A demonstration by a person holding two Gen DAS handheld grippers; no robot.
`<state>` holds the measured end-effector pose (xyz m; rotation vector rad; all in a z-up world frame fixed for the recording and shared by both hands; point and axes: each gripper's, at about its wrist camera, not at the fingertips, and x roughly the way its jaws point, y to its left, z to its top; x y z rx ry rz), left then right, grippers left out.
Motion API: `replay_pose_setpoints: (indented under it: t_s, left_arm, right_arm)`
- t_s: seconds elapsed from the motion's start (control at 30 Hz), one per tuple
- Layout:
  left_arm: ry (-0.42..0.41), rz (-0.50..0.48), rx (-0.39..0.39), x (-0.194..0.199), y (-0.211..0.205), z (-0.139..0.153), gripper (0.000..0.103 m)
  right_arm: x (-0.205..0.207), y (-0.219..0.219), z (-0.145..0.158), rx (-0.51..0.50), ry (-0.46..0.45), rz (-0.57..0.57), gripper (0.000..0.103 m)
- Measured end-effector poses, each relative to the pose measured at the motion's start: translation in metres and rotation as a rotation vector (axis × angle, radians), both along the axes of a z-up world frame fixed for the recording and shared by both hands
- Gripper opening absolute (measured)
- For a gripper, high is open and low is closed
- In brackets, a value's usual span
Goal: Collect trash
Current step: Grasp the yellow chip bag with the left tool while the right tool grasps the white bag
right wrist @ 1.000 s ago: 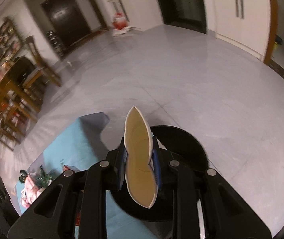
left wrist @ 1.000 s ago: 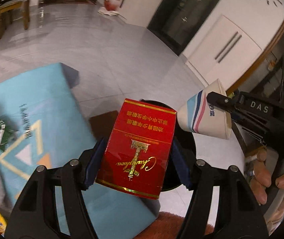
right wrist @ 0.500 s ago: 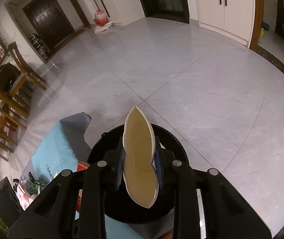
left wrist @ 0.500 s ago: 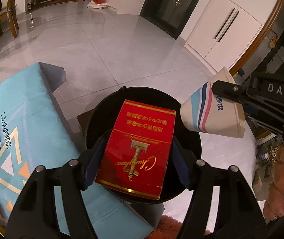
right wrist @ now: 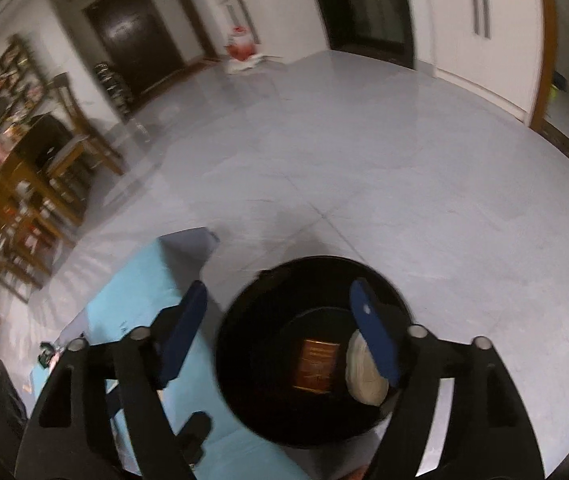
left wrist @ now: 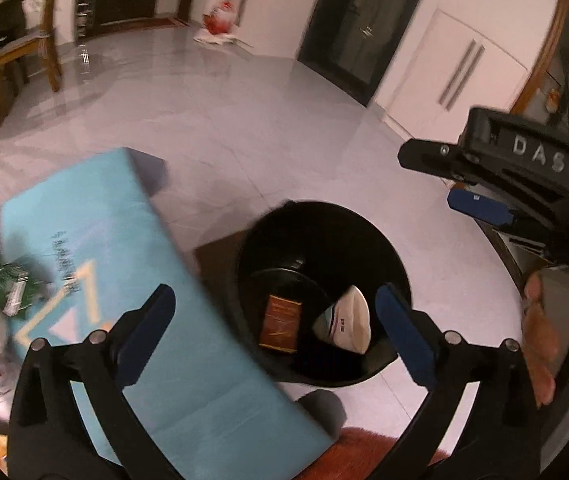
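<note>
A round black trash bin (left wrist: 398, 268) stands on the floor beside the table; it also shows in the right wrist view (right wrist: 244, 320). At its bottom lie the red cigarette pack (left wrist: 280, 327) (right wrist: 317, 364) and the flattened paper cup (left wrist: 348, 326) (right wrist: 364, 376). My left gripper (left wrist: 280, 326) is open and empty above the bin. My right gripper (right wrist: 284, 328) is open and empty above the bin too; it shows at the right in the left wrist view (left wrist: 480, 184).
A table with a light blue cloth (left wrist: 96, 216) (right wrist: 136, 292) lies left of the bin. Several wrappers and other trash (left wrist: 0, 292) sit at its left end. Wooden chairs (left wrist: 24, 52) and a cluttered dining table (right wrist: 12, 184) stand further off on the grey tiled floor.
Both grippers have opened. The red pack and the paper cup have dropped out of them into the bin.
</note>
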<state>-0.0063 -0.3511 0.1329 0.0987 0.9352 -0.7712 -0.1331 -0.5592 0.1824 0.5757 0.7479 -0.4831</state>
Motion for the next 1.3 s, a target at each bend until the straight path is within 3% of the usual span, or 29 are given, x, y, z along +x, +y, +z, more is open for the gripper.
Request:
replay_pose_setpoints:
  t_s: [0.13,0.43,0.67,0.8,1.03,1.3]
  left_arm:
    - [-0.034,0.113,-0.003,0.005,0.057,0.020,0.100]
    - [-0.100,0.388,0.069,0.012,0.198,0.041,0.100]
    - [-0.060,0.573,0.130,0.013,0.300,0.020,0.100]
    - [0.026,0.637,0.084,0.011,0.353,-0.007,0.100]
    - [0.230,0.618,-0.001,0.008,0.372,-0.058,0.100]
    - [0.343,0.596,-0.081,0.009,0.361,-0.099,0.099]
  right_arm:
    - [0.016,0.027,0.012,-0.027,-0.032,0.090,0.081]
    - [0.051,0.120,0.031,-0.070,-0.094,0.367,0.084]
    - [0.080,0.202,0.017,-0.056,-0.064,0.564,0.084]
    - [0.095,0.237,-0.001,-0.028,-0.010,0.625,0.084]
    - [0.112,0.290,-0.042,0.062,0.112,0.771,0.084]
    - [0.125,0.330,-0.093,0.025,0.239,0.814,0.082]
